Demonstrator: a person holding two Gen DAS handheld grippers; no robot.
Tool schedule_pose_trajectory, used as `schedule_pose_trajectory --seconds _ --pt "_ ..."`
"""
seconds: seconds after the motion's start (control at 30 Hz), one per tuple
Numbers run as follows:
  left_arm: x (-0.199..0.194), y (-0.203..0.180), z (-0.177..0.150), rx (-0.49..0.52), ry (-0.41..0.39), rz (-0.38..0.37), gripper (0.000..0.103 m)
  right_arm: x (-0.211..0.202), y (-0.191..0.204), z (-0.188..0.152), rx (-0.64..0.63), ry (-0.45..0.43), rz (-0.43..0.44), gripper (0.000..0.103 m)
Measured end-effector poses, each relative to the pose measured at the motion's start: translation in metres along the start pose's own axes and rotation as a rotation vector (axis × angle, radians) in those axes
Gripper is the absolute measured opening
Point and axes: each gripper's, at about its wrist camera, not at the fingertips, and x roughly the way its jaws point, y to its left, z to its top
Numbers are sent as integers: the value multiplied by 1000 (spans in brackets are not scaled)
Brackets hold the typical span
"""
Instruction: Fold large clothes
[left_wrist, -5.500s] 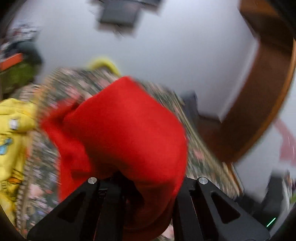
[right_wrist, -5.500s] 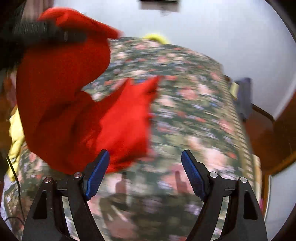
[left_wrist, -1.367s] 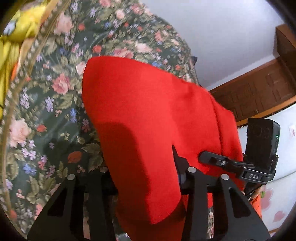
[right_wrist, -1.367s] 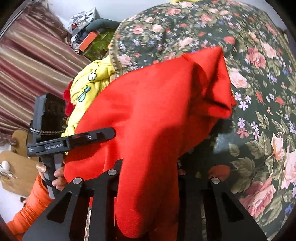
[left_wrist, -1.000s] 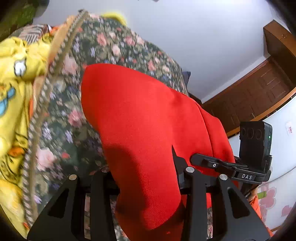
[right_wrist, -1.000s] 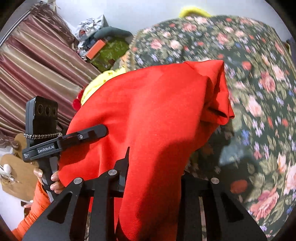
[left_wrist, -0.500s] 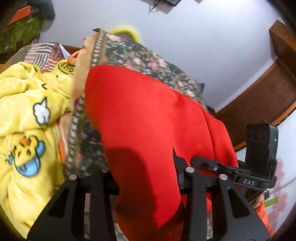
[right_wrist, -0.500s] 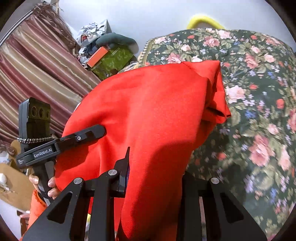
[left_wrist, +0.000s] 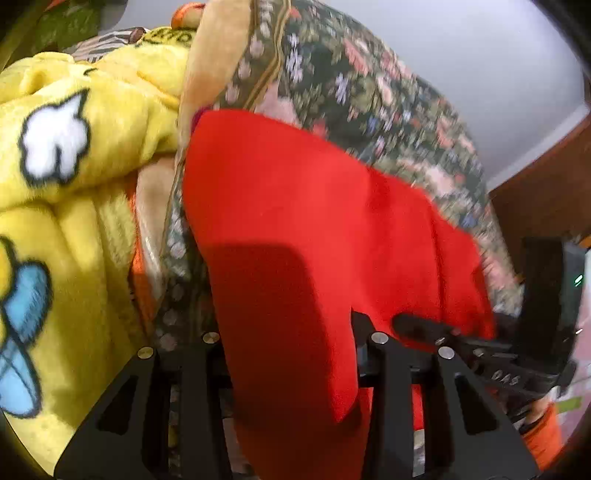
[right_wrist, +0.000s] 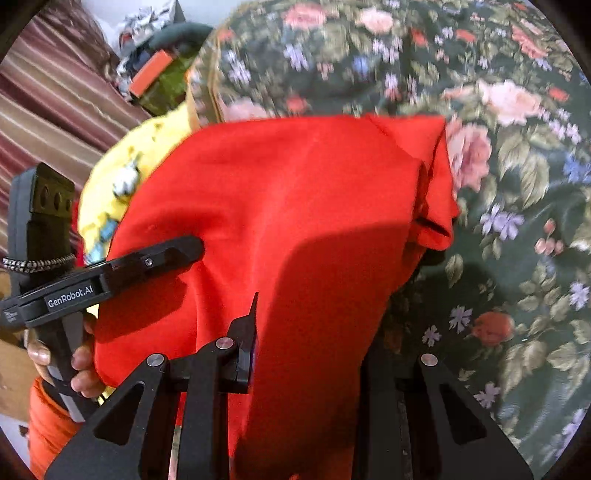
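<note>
Floral-patterned dark green bedspread (right_wrist: 517, 184) covers the bed under the work. Draped over both tools hangs the bright red fleece garment (right_wrist: 295, 206), its doubled corner at two o'clock in the right view. The left tool (left_wrist: 291, 343) and right tool (right_wrist: 314, 332) each clamp a red edge. Half a second ago more wall showed behind; now the cloth sits lower toward the bed, likely a fold being laid. At nine o'clock lies a fuzzy yellow cartoon-print blanket (left_wrist: 74, 147).
</note>
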Motion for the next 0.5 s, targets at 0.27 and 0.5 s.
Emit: schedule_pose_trajectory --seconds 0.27,0.5 --pt "-15 -1 -25 -5 -1 72 54 -16 17 -17 -118 -10 -126 30" --pt "-46 -22 -54 108 -47 187 65 -31 16 -38 -177 -5 -237 46"
